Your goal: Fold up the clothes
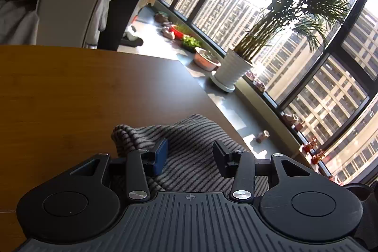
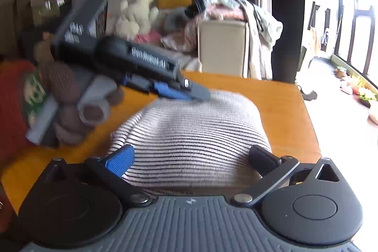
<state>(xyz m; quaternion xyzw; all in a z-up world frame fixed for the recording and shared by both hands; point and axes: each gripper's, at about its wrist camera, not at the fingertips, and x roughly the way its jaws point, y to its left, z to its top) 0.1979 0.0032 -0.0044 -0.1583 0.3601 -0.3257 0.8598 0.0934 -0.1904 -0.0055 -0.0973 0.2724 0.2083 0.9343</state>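
A striped black-and-pale knit garment (image 1: pixel 189 131) (image 2: pixel 189 129) lies bunched on the wooden table (image 1: pixel 70 98) (image 2: pixel 283 105). In the left wrist view my left gripper (image 1: pixel 191 155) hovers low over it. Its pads stand a little apart with cloth showing beneath the gap, and a raised fold (image 1: pixel 127 134) sits beside the blue pad. The right wrist view shows the left gripper (image 2: pixel 189 91) at the garment's far edge, held by a hand in a brown knit glove (image 2: pixel 66 91). My right gripper (image 2: pixel 192 158) stands wide open over the garment's near edge, its pads clear of the cloth.
The table's edge runs close on the window side (image 1: pixel 208 96). Beyond it are a potted palm in a white pot (image 1: pixel 232 67) and small pots on the sill. A beige chair piled with clothes (image 2: pixel 222 46) stands behind the table, with a plush toy (image 2: pixel 137 13) further back.
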